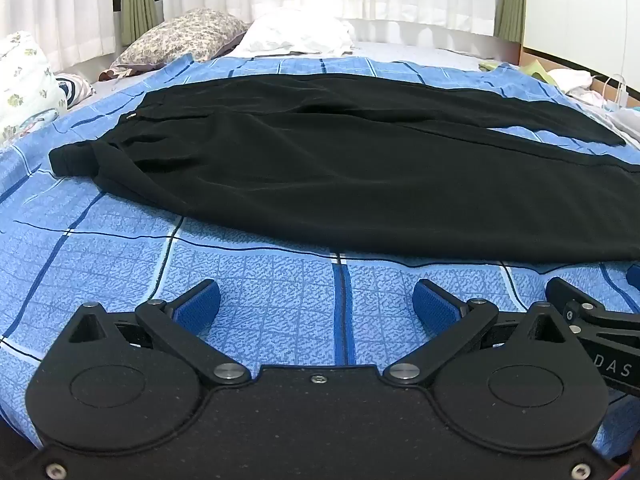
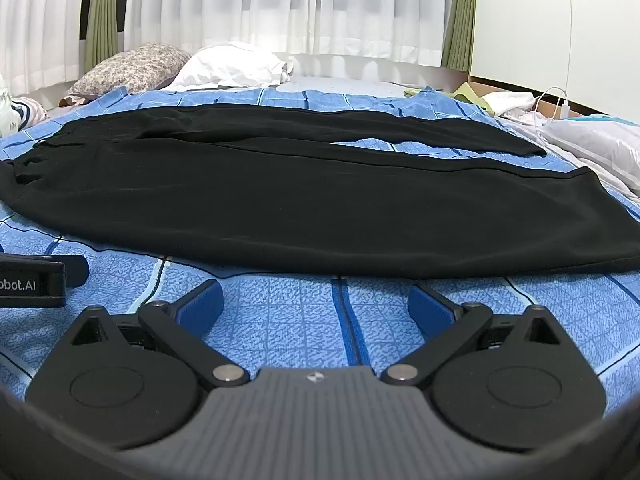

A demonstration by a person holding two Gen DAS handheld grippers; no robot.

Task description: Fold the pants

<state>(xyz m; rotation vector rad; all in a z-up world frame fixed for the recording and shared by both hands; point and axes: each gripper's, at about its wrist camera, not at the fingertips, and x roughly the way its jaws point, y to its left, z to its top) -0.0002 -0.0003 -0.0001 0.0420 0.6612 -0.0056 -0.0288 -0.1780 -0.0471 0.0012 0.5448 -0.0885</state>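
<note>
Black pants (image 1: 340, 168) lie spread flat on a blue checked bed cover (image 1: 260, 280), waistband to the left, both legs running right; they also show in the right wrist view (image 2: 300, 200). My left gripper (image 1: 316, 300) is open and empty, just above the cover, short of the pants' near edge. My right gripper (image 2: 316, 300) is open and empty in the same stance, short of the near leg. The right gripper's side shows at the left view's right edge (image 1: 592, 316); the left gripper's side shows at the right view's left edge (image 2: 36, 282).
A floral pillow (image 1: 180, 40) and a white pillow (image 1: 296, 36) lie at the far side of the bed under white curtains (image 2: 280, 4). Loose clothes, a cable and a plastic bag (image 2: 592, 144) lie at the right. A patterned cushion (image 1: 24, 80) sits at the left.
</note>
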